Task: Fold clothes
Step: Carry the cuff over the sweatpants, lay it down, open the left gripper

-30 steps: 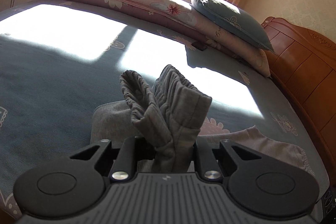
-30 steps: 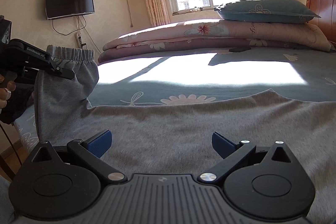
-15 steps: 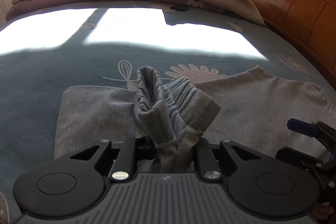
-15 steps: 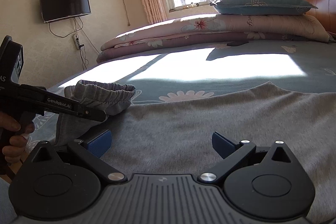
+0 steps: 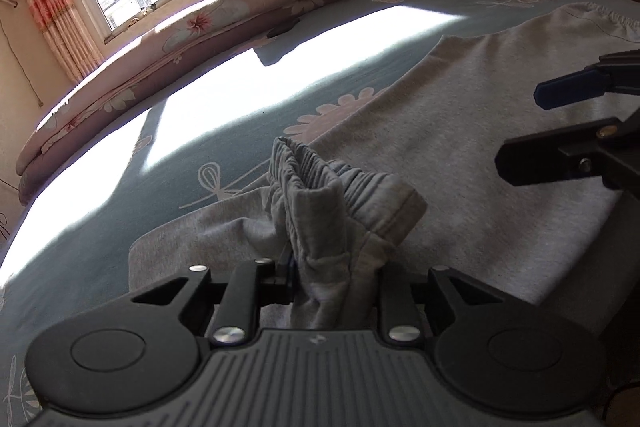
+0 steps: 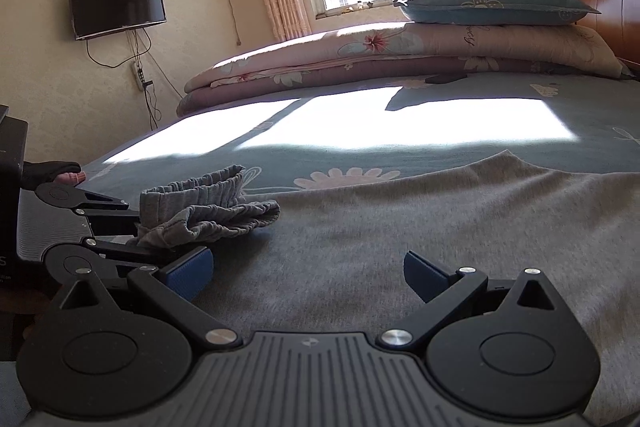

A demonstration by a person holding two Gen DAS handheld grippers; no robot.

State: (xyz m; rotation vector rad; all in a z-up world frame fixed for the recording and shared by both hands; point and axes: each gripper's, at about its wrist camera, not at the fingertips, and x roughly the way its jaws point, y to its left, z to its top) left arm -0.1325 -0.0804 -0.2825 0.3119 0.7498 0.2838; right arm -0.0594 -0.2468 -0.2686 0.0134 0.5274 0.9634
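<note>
A: What is held by the left gripper (image 5: 334, 277)?

B: The bunched elastic cuffs (image 5: 340, 199) of the grey sweatpants (image 5: 460, 147) are clamped between its jaws, at lower centre of the left wrist view. The rest of the garment is spread flat on the blue floral bedsheet (image 5: 100, 227).

A: And the right gripper (image 6: 308, 273)?

B: It is spread wide above the grey fabric, with nothing gripped; its blue pads (image 6: 192, 267) are seen apart at lower centre of the right wrist view.

A: Are any containers seen?

B: None can be made out. A pillow (image 6: 492, 1) is stacked on folded quilts (image 6: 400, 55) at upper right.
</note>
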